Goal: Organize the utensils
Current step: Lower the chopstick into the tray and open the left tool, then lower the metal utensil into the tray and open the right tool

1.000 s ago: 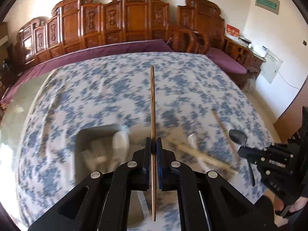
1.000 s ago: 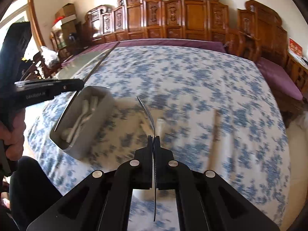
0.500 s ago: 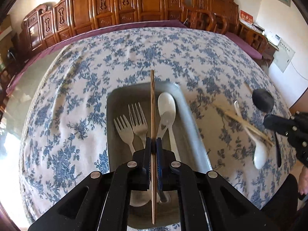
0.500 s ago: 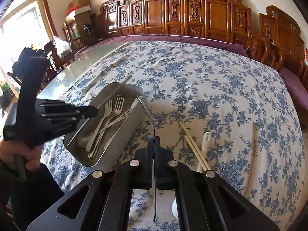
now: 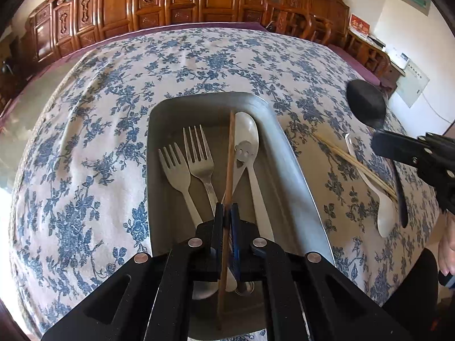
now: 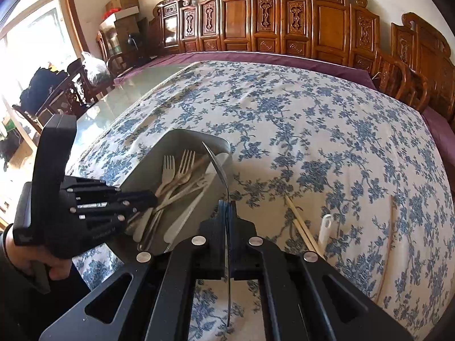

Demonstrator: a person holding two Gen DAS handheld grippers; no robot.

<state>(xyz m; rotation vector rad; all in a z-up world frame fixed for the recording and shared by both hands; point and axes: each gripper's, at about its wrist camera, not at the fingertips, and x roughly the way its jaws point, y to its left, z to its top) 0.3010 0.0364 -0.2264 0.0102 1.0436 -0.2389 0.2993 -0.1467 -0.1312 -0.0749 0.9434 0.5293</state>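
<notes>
My left gripper is shut on a wooden chopstick and holds it low inside the grey metal tray, over two forks and a pale spoon. My right gripper is shut on a black spoon, held edge-on beside the tray's right rim. The black spoon's bowl also shows in the left wrist view. The left gripper reaches into the tray from the left.
On the blue floral tablecloth, right of the tray, lie a pair of chopsticks and a white ceramic spoon. A single chopstick lies further right. Carved wooden chairs line the table's far side.
My left gripper has lowered the chopstick down into the tray. My right gripper has brought the black spoon closer to the tray's right rim.
</notes>
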